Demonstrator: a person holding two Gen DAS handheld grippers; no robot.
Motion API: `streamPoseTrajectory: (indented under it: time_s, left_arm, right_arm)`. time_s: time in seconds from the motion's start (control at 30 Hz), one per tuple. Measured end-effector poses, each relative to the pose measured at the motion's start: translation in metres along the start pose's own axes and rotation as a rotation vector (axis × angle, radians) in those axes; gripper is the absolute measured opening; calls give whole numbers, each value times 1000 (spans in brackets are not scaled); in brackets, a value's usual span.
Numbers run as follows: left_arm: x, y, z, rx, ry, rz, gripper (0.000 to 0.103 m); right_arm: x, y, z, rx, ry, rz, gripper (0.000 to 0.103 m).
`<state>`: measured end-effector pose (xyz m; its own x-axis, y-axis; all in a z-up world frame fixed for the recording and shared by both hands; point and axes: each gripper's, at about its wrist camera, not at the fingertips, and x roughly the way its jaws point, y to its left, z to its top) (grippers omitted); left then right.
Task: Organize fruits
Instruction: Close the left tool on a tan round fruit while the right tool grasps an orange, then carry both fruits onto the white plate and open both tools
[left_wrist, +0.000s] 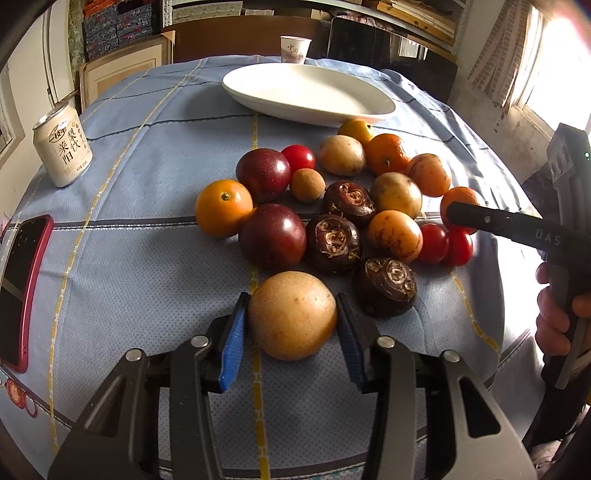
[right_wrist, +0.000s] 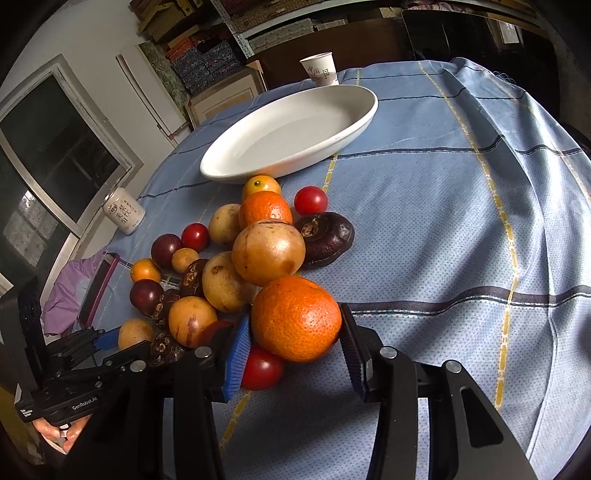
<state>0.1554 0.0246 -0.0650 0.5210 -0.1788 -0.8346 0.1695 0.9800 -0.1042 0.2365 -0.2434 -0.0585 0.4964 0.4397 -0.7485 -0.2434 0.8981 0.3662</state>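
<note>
At the far left of the table lay a red-cased phone (left_wrist: 22, 291), and behind it stood a pale drink can (left_wrist: 62, 147). Next came the left gripper (left_wrist: 291, 321), its blue pads closed against both sides of a tan round fruit (left_wrist: 291, 315) that sat on the cloth at the near edge of the pile, a little apart from the rest. Beyond it lay the pile of fruits (left_wrist: 332, 206): oranges, dark red plums, small red tomatoes, yellow-brown fruits and dark water chestnuts, crowded together and touching. Further right, the right gripper (right_wrist: 295, 332) was clamped on a large orange (right_wrist: 295, 317) at that side of the heap, with a red tomato (right_wrist: 260, 367) tucked just under its left pad.

Both tools seemed to be at the moment of picking up, with nothing yet sorted: the white oval dish (left_wrist: 258, 99) behind the pile stood empty. I judged the next move to be a lift and a carry over the heap to that dish, taken high enough not to knock the neighbours, the tomato especially, which could roll.

The table wore a blue cloth (right_wrist: 443, 184) crossed with yellow and dark stripes. A paper cup (right_wrist: 319, 70) stood past the dish. Around it were a window at the right, stacked boxes and shelves at the back.
</note>
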Motion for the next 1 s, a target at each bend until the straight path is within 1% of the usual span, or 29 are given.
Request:
streamPoseTrajectory:
  time_s: [0.2, 0.33, 0.43, 0.57, 0.67, 0.77, 0.8, 0.9, 0.97, 1.0]
  left_arm:
    - [-6, 1, -2, 4, 3, -52, 44]
    - [-17, 0, 1, 27, -18, -84, 44]
    - [-26, -2, 9, 46, -45, -104, 44]
    - [-33, -4, 28, 74, -71, -135, 44]
    - [-34, -7, 53, 103, -106, -133, 44]
    - [-27, -7, 91, 118, -141, -129, 44]
    - [-21, -7, 110, 118, -152, -125, 44]
    - [3, -2, 159, 100, -148, -111, 44]
    - [22, 1, 187, 83, -129, -110, 44]
    - [35, 4, 202, 65, -108, -109, 44]
  right_arm:
    - [-5, 3, 1, -11, 1, -12, 46]
    - [-12, 6, 4, -31, 0, -13, 46]
    - [-19, 11, 8, -55, -11, -11, 46]
    - [-27, 20, 19, -95, -35, -11, 46]
    - [-27, 28, 37, -133, -54, -24, 46]
    - [-19, 33, 64, -155, -88, -12, 46]
    - [-14, 34, 75, -153, -96, -9, 46]
    - [9, 30, 109, -142, -130, -38, 46]
    - [28, 27, 129, -139, -128, -63, 46]
    - [38, 25, 138, -138, -123, -67, 46]
